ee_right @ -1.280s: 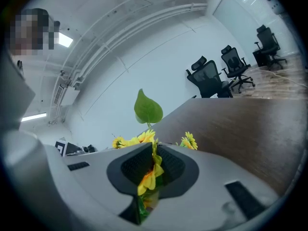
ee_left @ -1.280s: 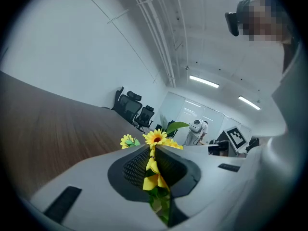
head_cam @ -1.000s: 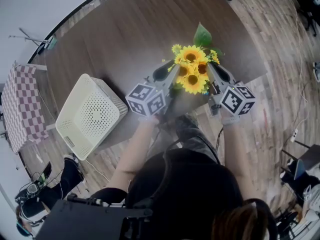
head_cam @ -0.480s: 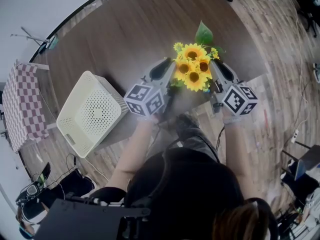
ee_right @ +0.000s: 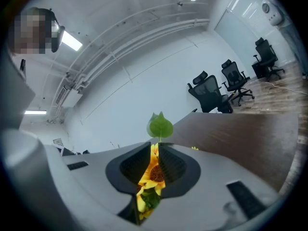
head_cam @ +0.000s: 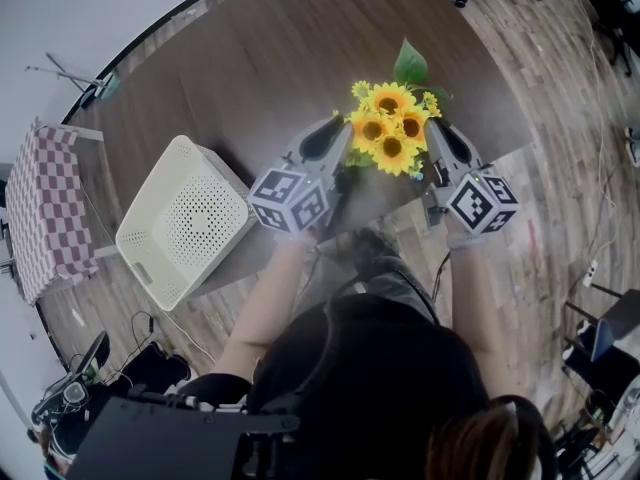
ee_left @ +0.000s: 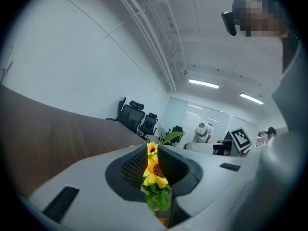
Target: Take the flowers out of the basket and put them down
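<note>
Flowers: yellow petals, brown centres, one green leaf; basket at left: cream, perforated dot pattern; table: dark brown wood grain; cloth, far left: red-and-white check; floor, right: grey-brown planks.

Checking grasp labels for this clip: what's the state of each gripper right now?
Left gripper: jaws closed on the sunflowers.
Right gripper: jaws have just been closing, now closed on the same sunflowers.

Between left tool and right tool, flowers over the table; basket to their left.
</note>
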Tool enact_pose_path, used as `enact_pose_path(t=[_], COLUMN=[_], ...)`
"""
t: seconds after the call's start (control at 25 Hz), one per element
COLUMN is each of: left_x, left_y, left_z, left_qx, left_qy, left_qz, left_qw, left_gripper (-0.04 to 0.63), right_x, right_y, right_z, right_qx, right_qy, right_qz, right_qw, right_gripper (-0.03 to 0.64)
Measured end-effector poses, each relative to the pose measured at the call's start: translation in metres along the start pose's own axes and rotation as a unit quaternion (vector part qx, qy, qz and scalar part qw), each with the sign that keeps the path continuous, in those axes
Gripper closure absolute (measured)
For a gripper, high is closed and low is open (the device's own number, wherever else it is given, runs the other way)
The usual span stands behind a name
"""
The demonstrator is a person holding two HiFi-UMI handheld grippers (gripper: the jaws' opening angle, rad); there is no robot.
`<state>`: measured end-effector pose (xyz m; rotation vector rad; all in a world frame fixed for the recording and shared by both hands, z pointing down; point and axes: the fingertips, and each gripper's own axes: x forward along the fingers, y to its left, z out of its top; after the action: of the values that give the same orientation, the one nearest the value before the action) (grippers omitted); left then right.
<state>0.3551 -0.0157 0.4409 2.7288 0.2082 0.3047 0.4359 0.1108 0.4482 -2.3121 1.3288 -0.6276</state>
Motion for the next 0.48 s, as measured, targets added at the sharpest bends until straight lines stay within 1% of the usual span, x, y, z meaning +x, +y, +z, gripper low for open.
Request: enact_pose_path(t=[0.08,0.12,0.16,0.24,0.32,0.48], left_x=[-0.004,-0.006,-0.007,-0.011,-0.015,-0.022], left_y=[-0.002,-0.003,-0.004,-0.006,-0.007,-0.011], left_z=[0.001,0.001,0.001,0.001,0.0,-0.002], left_qx=[0.003,0.004,0.006,0.009,0.012,0.011], left_qy=[-0.004,-0.006,-0.007,-0.007,-0.009,-0.013], left_qz=[-0.001,-0.002,-0.002,-0.002,-0.001,-0.004], left_qw=[1.0,1.0,1.0,0.9999,0.9999,0.9998], left_gripper=[0.546,0.549,0.549,0.549,0.59,0.594], right_x=[-0.002,-0.004,-0.005,-0.007,-0.009,-0.014], right_y=[0.004,0.006,0.008,0.013,0.019,0.031], right_z=[0.0,0.0,-0.001,-0.001,-0.003,-0.006], right_qx=[-0.003,-0.004,-0.006,-0.01,-0.014,-0.02], right_qy=[-0.002,-0.004,-0.004,-0.005,-0.004,-0.007], right_qz=[0.003,0.004,0.006,0.009,0.013,0.025], right_qw=[1.0,1.0,1.0,1.0,1.0,0.999], right_gripper=[0.59,0.591,0.608,0.612,0.612,0.614])
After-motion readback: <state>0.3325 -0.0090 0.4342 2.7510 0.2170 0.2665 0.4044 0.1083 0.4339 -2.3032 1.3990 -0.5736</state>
